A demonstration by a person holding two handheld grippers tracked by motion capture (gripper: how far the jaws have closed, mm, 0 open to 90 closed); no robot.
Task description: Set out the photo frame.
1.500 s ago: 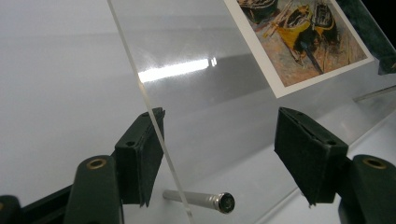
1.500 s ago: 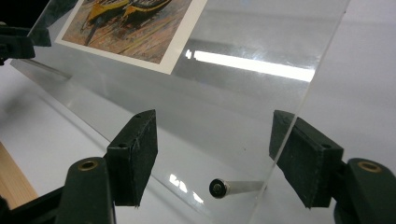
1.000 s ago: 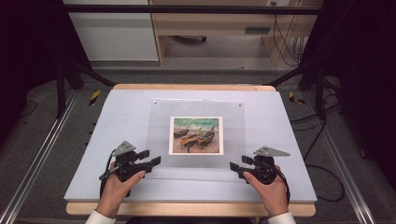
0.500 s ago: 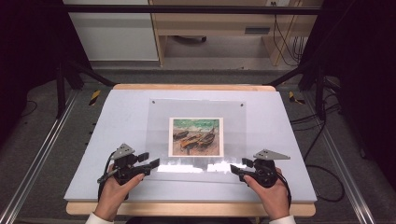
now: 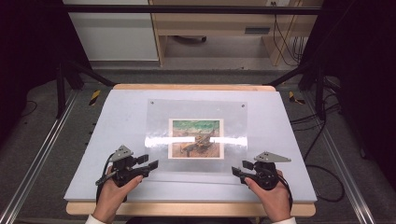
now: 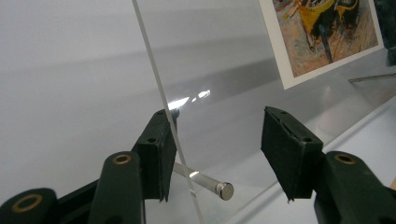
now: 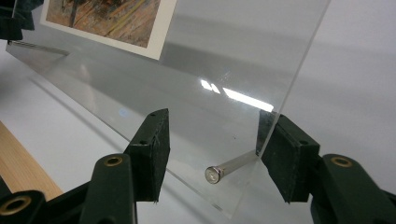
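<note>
A clear acrylic sheet (image 5: 196,116) lies over a small painted picture (image 5: 196,138) on the pale table. My left gripper (image 5: 152,162) is at the sheet's near left corner and my right gripper (image 5: 237,169) at its near right corner. In the left gripper view the sheet (image 6: 224,56) and a metal pin (image 6: 205,183) stand between my jaws (image 6: 217,144); one pad meets the sheet's edge, the other stands apart. In the right gripper view the sheet corner (image 7: 224,51) and its pin (image 7: 229,167) sit between my jaws (image 7: 212,140) with a gap. Both jaws have just been closing.
The table's wooden front edge (image 5: 187,208) runs just below both hands. Metal rails (image 5: 32,163) flank the table, and cables (image 5: 322,135) lie on the floor at the right. A cabinet (image 5: 112,32) and a wooden bench stand beyond the far edge.
A bright glare band on the sheet has moved from its near edge up across the picture. Both grippers' jaws look a little narrower. The hands have stayed in place.
</note>
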